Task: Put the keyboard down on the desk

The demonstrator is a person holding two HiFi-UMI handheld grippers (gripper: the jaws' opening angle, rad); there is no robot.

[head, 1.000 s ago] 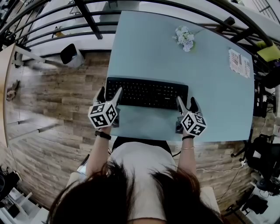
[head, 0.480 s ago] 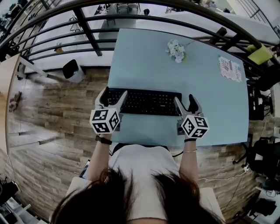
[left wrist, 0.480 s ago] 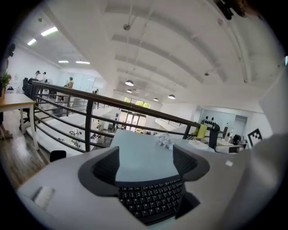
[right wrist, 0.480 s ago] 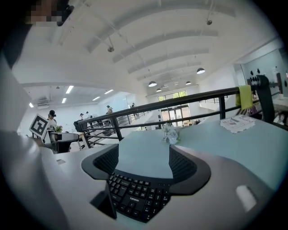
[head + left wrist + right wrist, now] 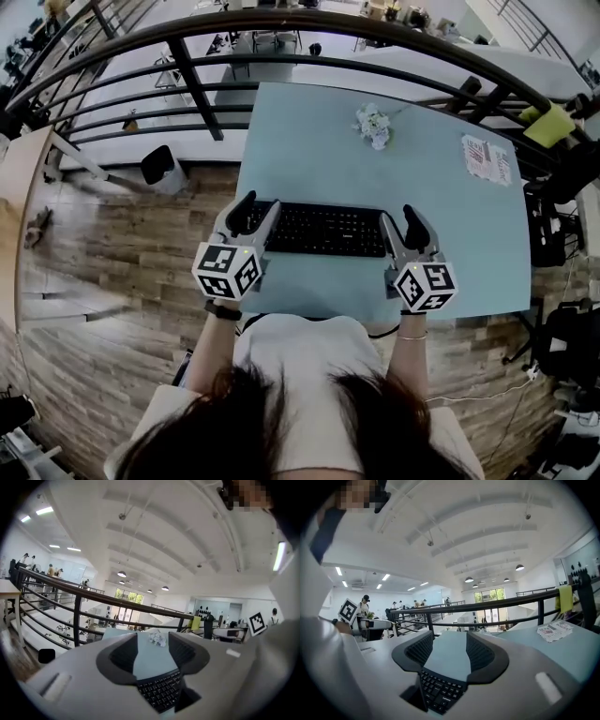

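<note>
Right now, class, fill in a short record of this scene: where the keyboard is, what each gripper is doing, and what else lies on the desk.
keyboard: black keyboard lying on the pale blue desk, near its front edge
left gripper: left gripper at the keyboard's left end, jaws closing, keyboard end between them
right gripper: right gripper at the keyboard's right end, jaws closing, keyboard end between them
other items: white flower bunch and printed paper, both farther back on the desk
</note>
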